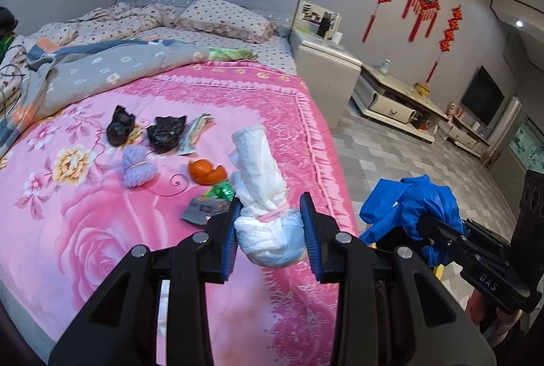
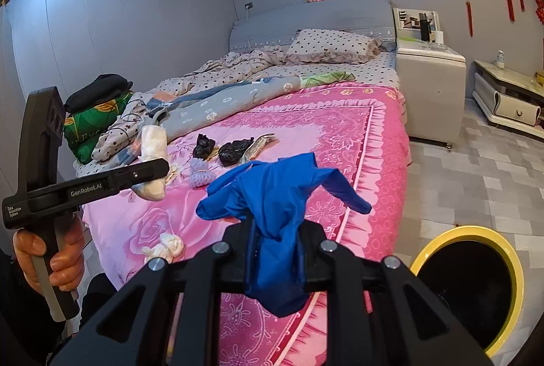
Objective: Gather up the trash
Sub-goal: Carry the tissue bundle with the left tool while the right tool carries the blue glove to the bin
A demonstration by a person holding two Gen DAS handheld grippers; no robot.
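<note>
1. The bed (image 2: pixel 340 141), with its pink blanket, lies ahead of and below both grippers; the trash left on it sits beyond the left gripper's tips: two black bags (image 1: pixel 166 133), a purple bundle (image 1: pixel 136 169), an orange peel (image 1: pixel 205 173) and wrappers
2. The yellow-rimmed bin (image 2: pixel 469 291) stands on the floor just to the right of and below the right gripper, its mouth open and clear
3. The right gripper (image 2: pixel 277 250) is nearly closed on a crumpled blue glove (image 2: pixel 275 196), which flops out above and below the pads
4. The left gripper (image 1: pixel 270 226) is part closed on a rolled white diaper (image 1: pixel 261 192), pinched at its lower, bunched end, with the roll standing up beyond the tips
5. Judged step: carrying both pieces to the bin. Done well, each gripper stays clamped until it is over the bin's mouth, the right one releasing first as it is nearer, so the limp glove falls inside the rim
</note>
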